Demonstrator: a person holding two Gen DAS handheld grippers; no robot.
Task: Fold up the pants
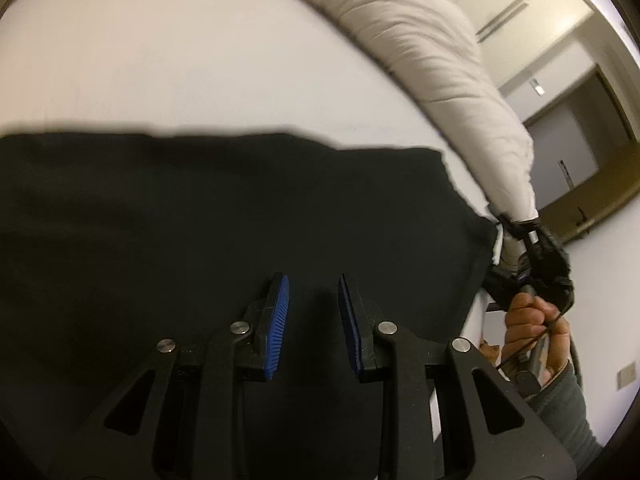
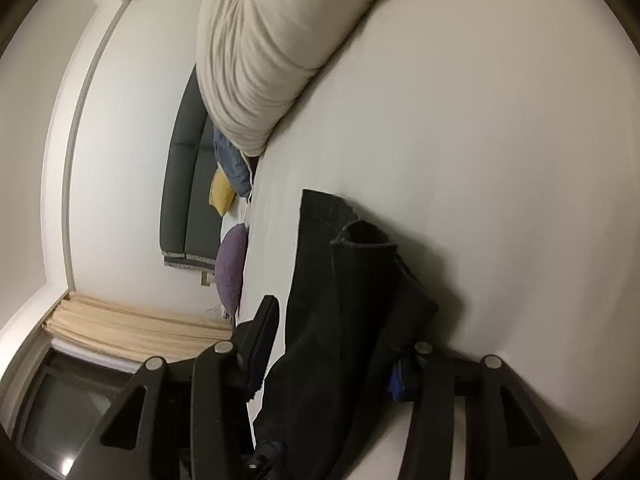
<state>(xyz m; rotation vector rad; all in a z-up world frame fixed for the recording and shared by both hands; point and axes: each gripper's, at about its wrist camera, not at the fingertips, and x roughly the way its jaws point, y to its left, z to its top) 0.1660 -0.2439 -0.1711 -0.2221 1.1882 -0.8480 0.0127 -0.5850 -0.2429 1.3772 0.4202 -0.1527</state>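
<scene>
Black pants (image 1: pixel 240 216) lie spread on the white bed (image 1: pixel 180 60). My left gripper (image 1: pixel 313 292) is open just above the fabric, its blue pads (image 1: pixel 278 320) apart and empty. The right gripper shows at the pants' right edge in the left wrist view (image 1: pixel 520 256), held by a hand. In the right wrist view the pants (image 2: pixel 344 320) bunch up between the fingers of my right gripper (image 2: pixel 340 344), which stand wide apart with the cloth draped between them. Whether the cloth is pinched is hidden.
A rolled white duvet (image 1: pixel 432 52) lies along the bed's far side, also in the right wrist view (image 2: pixel 264 52). A purple pillow (image 2: pixel 232 268), a yellow pillow (image 2: pixel 222 196) and a grey headboard (image 2: pixel 180 184) sit at the bed's end. A doorway (image 1: pixel 576 152) is beyond.
</scene>
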